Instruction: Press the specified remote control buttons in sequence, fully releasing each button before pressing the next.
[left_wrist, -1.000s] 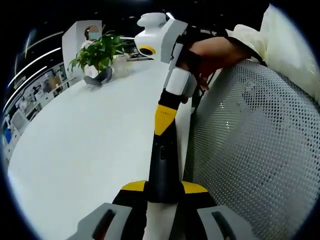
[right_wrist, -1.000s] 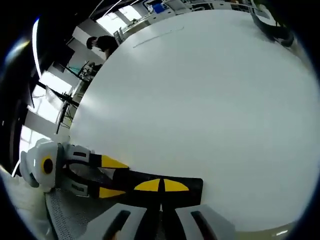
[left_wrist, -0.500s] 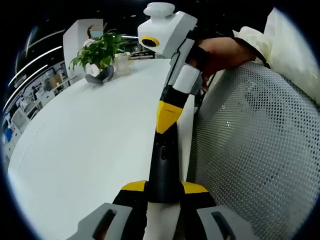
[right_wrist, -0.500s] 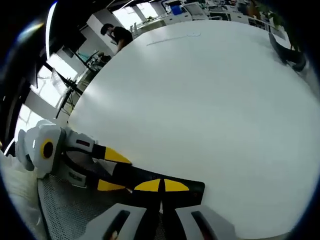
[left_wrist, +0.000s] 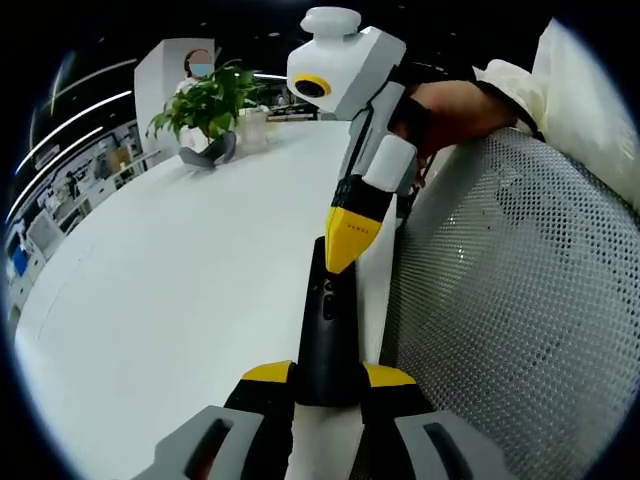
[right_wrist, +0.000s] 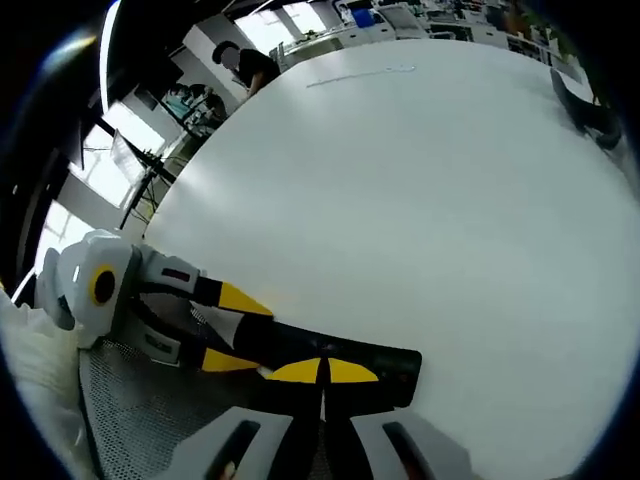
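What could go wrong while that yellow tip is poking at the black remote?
1. The right gripper has its shut tip over the remote and hides the button under it, so it might catch a neighbouring button.
2. The remote lies near the edge of the white table, beside the mesh chair. A hard push could tip it off if the left gripper loses its hold.

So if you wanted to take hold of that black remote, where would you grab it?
Judging by its long, narrow shape, across the two long edges near one end. The left gripper already clamps the remote at its near end that way, leaving the button face open for the right gripper, whose closed yellow tip touches it.
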